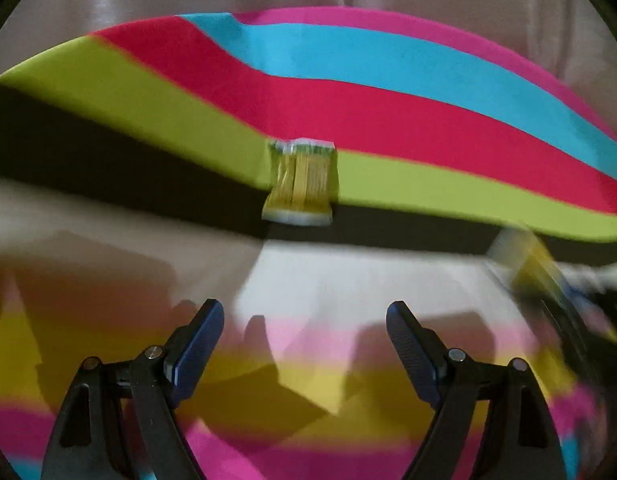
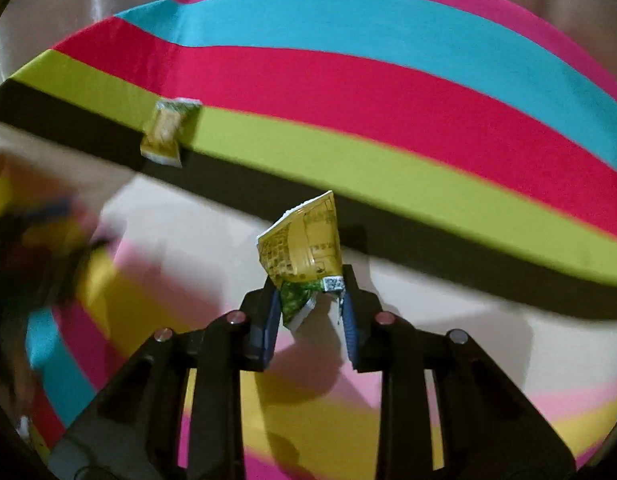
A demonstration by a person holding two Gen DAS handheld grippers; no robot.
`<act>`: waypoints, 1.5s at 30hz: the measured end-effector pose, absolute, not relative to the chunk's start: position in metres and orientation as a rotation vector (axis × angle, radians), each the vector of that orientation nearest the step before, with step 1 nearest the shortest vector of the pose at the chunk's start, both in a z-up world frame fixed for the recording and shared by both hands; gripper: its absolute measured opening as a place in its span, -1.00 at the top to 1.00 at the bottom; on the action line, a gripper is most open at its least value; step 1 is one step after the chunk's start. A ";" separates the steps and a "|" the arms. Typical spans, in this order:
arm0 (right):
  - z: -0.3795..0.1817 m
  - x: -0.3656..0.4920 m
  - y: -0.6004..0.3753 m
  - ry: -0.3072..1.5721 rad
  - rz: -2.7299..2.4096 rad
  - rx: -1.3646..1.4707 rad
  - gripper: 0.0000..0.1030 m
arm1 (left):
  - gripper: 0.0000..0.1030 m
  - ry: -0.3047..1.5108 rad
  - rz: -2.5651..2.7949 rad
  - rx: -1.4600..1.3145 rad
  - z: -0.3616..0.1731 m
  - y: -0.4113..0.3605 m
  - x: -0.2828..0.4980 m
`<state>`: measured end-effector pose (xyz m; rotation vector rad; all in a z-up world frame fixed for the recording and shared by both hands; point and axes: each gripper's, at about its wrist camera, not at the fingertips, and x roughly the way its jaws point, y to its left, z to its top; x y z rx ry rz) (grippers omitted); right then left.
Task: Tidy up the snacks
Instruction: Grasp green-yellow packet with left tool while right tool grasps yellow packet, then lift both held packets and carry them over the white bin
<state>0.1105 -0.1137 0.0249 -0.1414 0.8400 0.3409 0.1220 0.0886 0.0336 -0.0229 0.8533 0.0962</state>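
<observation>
snack packets: two, both yellow-green
held packet [image 2: 304, 256]: pinched by right gripper [image 2: 308, 312]
second packet [image 1: 300, 182]: lies on striped board [image 1: 388, 112] edge
left gripper [image 1: 304, 344]: spread, nothing between

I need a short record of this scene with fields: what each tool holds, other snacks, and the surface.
right tool: shut on a crumpled yellow-green foil snack packet
left tool: open, nothing between its fingers
other snack: a second yellow foil packet lying on the lime stripe edge
surface: a striped board, lime, red, blue, pink
</observation>
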 end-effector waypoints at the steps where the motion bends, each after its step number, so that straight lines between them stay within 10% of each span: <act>1: 0.022 0.097 -0.129 0.844 0.334 -0.126 0.40 | -0.64 0.850 0.120 -0.020 0.032 0.086 0.144; 8: 0.018 0.030 -0.167 0.851 0.336 -0.073 0.39 | -0.63 0.837 0.298 0.080 0.023 0.074 0.228; 10: 0.018 0.031 -0.164 0.850 0.336 -0.036 0.39 | 0.26 0.883 0.220 -0.012 0.020 0.073 0.220; 30: 0.030 -0.032 -0.165 0.840 0.254 0.003 0.39 | 0.28 0.898 -0.021 0.000 0.048 0.017 -0.077; 45: 0.241 -0.305 -0.202 0.207 0.117 -0.032 0.39 | 0.27 0.407 -0.106 -0.014 0.207 -0.012 -0.235</act>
